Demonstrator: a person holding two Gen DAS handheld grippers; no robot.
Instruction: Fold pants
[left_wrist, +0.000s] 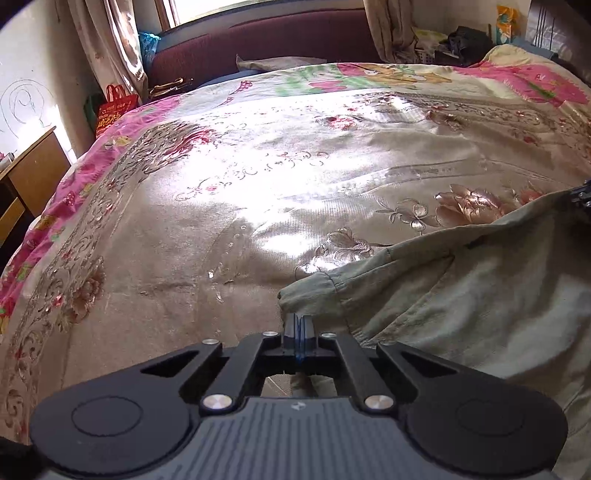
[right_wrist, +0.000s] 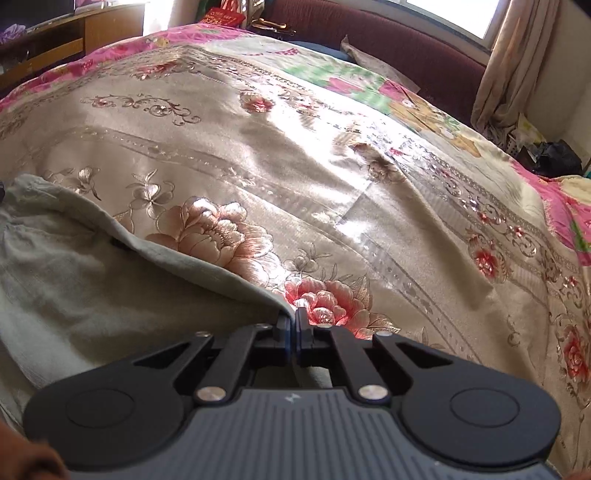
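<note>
— While both arms are low over the bed (left_wrist: 207, 206), what has the left gripper (left_wrist: 298, 326) got?

— Its two fingers are pressed together on a corner of the pants (left_wrist: 461, 295). That grey-green cloth starts right at the fingertips and spreads away to the gripper's right, lying partly on the bedspread.

— And the other one?

— The right gripper (right_wrist: 293, 325) is pinched just as tight on the far edge of the same pants (right_wrist: 74, 280). From that gripper the cloth runs off to its left, and its hem climbs away in a long slant. A bit of the right gripper (left_wrist: 581, 194) even shows at the far right edge of the left wrist view — at the upper end of the stretched hem.

— So the pants hang between them?

— The edge between the two grippers looks drawn fairly straight, with a seam and what seems to be a pocket line showing on the cloth (left_wrist: 417, 254). Whether the lower part is lifted or lying flat, I cannot tell.

— What lies ahead of the grippers?

— Shiny beige bedspread with embroidered flowers; a big pink bloom (right_wrist: 325, 299) sits just past the right gripper's fingertips. Farther ahead is a dark red sofa (left_wrist: 280, 40) under a bright window, with curtains (left_wrist: 118, 48) beside it. Off to the left gripper's left stand a wooden cabinet (left_wrist: 33, 173) and a red bag (left_wrist: 114, 107).
</note>
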